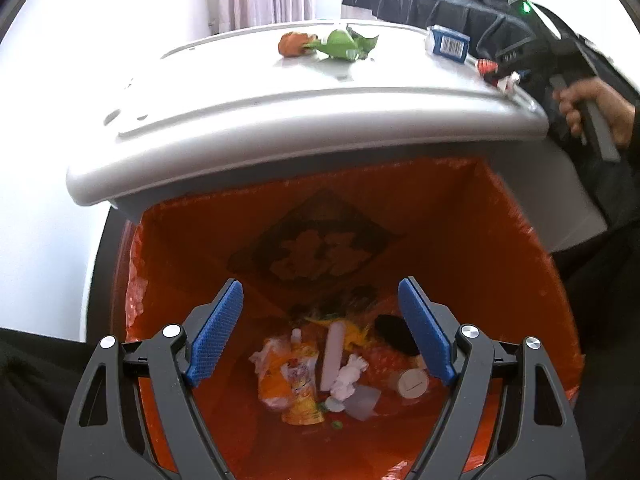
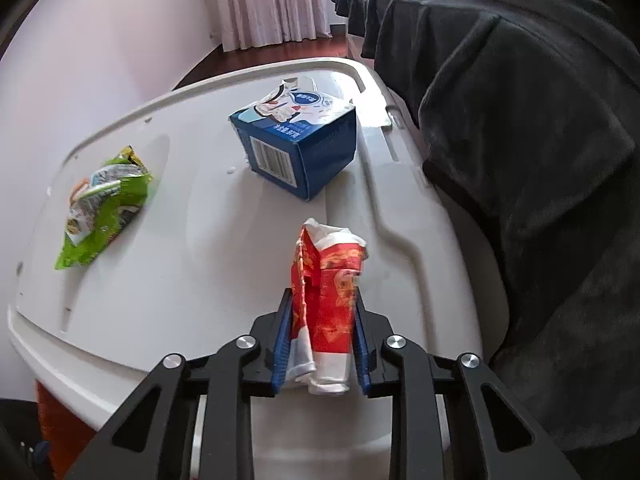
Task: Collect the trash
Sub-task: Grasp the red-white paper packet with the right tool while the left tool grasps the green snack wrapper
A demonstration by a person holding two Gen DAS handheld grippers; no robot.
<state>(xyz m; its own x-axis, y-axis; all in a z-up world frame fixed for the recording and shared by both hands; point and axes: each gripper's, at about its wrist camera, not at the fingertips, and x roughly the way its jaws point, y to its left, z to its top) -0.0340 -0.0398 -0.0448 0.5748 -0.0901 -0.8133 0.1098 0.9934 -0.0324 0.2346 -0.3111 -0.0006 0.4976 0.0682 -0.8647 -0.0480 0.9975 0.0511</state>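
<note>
My left gripper (image 1: 320, 304) is open and empty, hanging over a bin lined with an orange bag (image 1: 460, 248). Several pieces of trash (image 1: 316, 376) lie at its bottom. My right gripper (image 2: 320, 316) is shut on a crumpled red and white wrapper (image 2: 328, 288), just above the white lid (image 2: 200, 280). On the lid lie a green snack bag (image 2: 100, 208) and a blue carton (image 2: 298, 144). In the left wrist view the green bag (image 1: 340, 44), an orange scrap (image 1: 292, 44), the carton (image 1: 446, 44) and the right gripper (image 1: 500, 72) show on the lid (image 1: 280, 120).
A dark blanket (image 2: 520, 120) covers a bed to the right of the lid. A pale wall (image 2: 100, 60) and pink curtains (image 2: 272, 0) stand behind. The bin sits under the lid's front edge.
</note>
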